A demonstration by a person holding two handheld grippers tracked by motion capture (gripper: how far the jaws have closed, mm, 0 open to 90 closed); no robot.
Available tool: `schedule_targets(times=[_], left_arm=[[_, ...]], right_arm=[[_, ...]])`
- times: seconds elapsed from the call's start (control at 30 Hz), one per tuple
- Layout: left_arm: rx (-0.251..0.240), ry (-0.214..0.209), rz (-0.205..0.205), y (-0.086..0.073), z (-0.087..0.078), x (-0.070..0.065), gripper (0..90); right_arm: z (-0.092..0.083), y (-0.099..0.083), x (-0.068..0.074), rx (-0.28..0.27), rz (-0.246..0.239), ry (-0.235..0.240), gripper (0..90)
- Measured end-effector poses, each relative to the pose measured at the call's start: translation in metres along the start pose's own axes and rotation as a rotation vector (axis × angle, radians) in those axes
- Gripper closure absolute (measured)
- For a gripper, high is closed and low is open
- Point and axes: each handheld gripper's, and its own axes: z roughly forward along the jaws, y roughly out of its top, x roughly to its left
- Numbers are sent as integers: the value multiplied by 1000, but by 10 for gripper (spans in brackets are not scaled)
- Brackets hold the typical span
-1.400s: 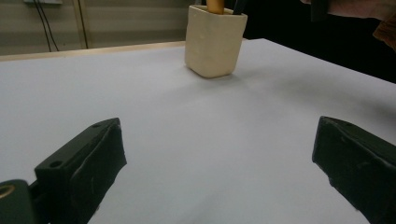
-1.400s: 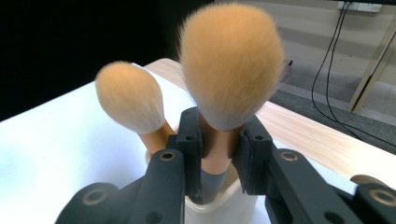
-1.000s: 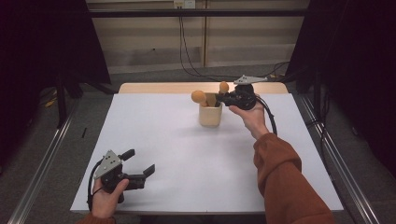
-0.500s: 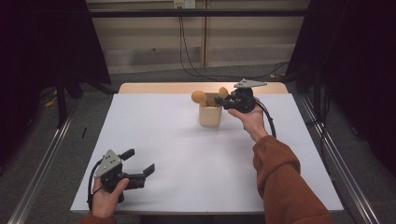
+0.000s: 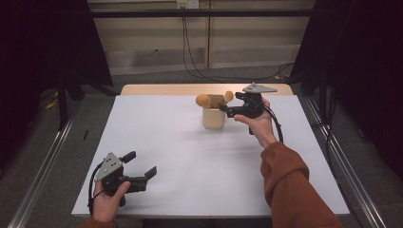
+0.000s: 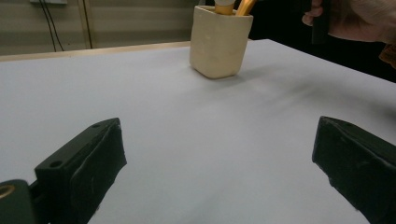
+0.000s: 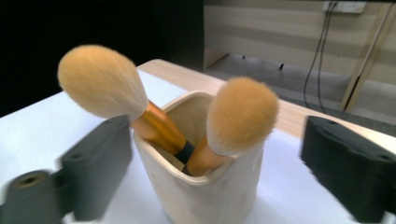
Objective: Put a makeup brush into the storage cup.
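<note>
Two brushes [image 7: 187, 135] stand in the cup [image 5: 213, 118] — right tongs [image 5: 225, 108] just opening, seemingly clear of them — left tongs [image 5: 141, 167] spread wide.

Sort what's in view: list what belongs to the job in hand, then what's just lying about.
In the job:
- cream cup
- larger brush standing in it
- smaller brush standing in it
- right gripper, jaws just opened, nothing between them

Lying about:
- left gripper, open, idle on the white table
- wall cables
</note>
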Motion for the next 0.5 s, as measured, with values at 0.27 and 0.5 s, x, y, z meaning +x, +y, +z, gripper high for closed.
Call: schedule_targets(times=[0.27,0.5], left_arm=[[-11,4,-1,1,-2,2,24],[-13,12,-1,1,-2,3,24]], right_arm=[[-9,-6,3,-36,-17,-40,16],[-20,-12,5,-50,-3,-61,14]])
